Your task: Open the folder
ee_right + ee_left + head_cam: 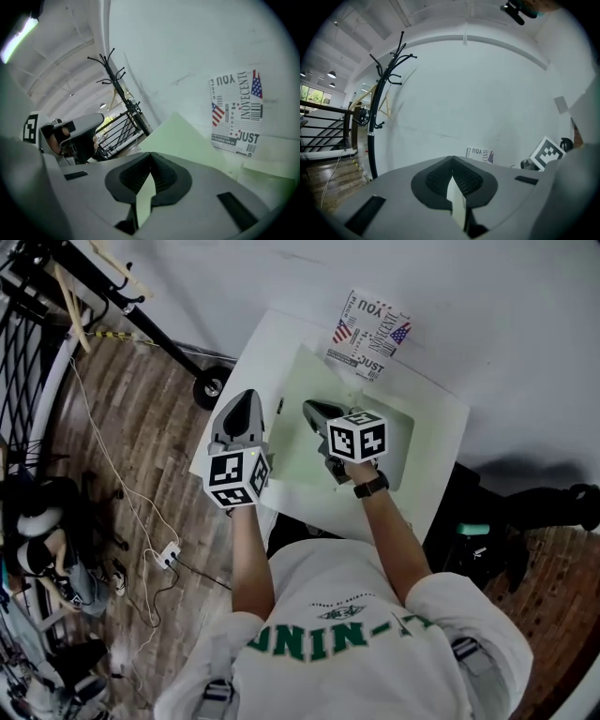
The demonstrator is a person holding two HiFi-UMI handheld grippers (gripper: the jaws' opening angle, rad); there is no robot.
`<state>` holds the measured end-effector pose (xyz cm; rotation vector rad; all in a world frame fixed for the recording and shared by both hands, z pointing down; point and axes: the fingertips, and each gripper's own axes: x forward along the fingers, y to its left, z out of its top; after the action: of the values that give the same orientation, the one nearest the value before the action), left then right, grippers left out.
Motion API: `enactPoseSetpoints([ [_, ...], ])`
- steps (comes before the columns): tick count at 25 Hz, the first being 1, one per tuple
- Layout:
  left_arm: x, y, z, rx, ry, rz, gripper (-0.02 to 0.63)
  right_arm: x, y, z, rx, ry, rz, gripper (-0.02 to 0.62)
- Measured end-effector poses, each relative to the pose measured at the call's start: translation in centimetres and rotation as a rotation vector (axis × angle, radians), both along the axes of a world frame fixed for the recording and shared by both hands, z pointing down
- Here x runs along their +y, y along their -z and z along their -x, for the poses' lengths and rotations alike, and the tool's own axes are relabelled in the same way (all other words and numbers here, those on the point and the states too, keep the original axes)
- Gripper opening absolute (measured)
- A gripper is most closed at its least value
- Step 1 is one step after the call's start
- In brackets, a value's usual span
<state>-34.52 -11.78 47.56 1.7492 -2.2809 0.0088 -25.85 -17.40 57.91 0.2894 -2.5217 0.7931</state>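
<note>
A pale green folder (298, 381) lies on the white table (439, 432), and its cover (187, 136) rises as a slanted sheet ahead of the right jaws. My right gripper (311, 409) (151, 158) is shut, with the green cover's edge (144, 199) pinched between its pads. My left gripper (246, 397) (452, 161) hangs at the folder's left side, also shut, on a thin pale sheet edge (456, 201) that looks like part of the folder. Both grippers are held up off the table. The rest of the folder is hidden under them.
A printed poster (370, 334) (236, 112) (480, 154) hangs on the white wall behind the table. A black coat rack (379, 103) (119, 84) stands to the left. Cables (141, 521) run over the wooden floor, and a wheel (211, 388) sits near the table's left corner.
</note>
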Motion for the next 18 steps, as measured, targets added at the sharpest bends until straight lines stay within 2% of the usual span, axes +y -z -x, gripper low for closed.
enactPoseSetpoints([
  [10,-3.4,4.6,-8.4,-0.07,-0.171,-0.048,0.014,-3.5,7.2,-9.3,-0.128,-0.215,-0.132,0.017],
  [18,-6.2,7.0,-16.7,-0.096,-0.335,-0.081,0.014,-5.8,12.5,-19.2,-0.175,-0.436,-0.292,0.017],
])
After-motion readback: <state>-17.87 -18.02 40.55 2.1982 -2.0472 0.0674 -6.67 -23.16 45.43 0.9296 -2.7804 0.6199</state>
